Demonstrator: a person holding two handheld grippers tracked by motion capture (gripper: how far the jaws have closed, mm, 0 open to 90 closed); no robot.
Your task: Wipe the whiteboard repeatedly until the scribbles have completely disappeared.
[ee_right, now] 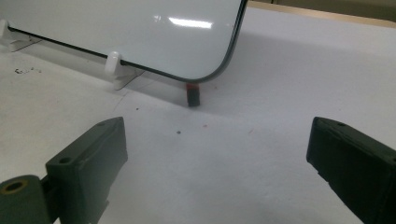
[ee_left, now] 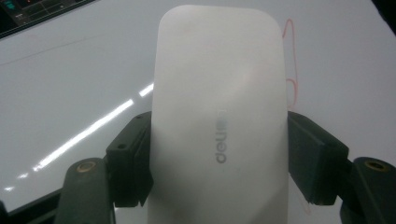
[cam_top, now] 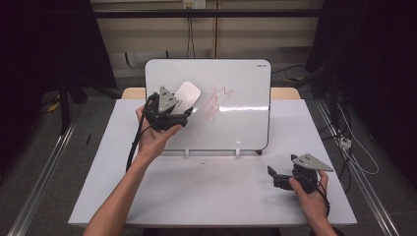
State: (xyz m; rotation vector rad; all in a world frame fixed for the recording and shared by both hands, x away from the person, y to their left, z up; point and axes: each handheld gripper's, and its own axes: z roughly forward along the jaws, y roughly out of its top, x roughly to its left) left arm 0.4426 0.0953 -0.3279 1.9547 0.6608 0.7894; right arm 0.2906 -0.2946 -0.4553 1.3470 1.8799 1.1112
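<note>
Left gripper [cam_top: 183,114], raised in the person's left hand [cam_top: 156,137] in front of the left part of the whiteboard [cam_top: 246,128], is clamped on a white eraser [cam_top: 187,94]. In the left gripper view both black pads press the long sides of the eraser [ee_left: 217,116], low on its body; the rest of it sticks out beyond the jaws toward the board face. A grey printed logo runs along the eraser's back. Whether the eraser's far face touches the board cannot be told.

In the high view the eraser sits just left of a red scribble [cam_top: 215,104] near the middle of the board, its edge close beside the marks. In the left gripper view a thin red line [ee_left: 290,56] shows on the board beside the eraser's right edge.

The whiteboard stands tilted back on small white feet [cam_top: 237,152] on the white table [cam_top: 206,196]. In the right gripper view a small dark piece with a red top [ee_right: 193,94] stands under the board's rounded lower corner.

Right gripper [cam_top: 273,176] is held low over the table in the person's right hand [cam_top: 311,192], to the right of the board's lower corner and well apart from the eraser. Its jaws stand wide, nothing between them; in the right gripper view bare tabletop [ee_right: 224,163] shows in the gap. Grey three-cornered plate on top of each gripper.
</note>
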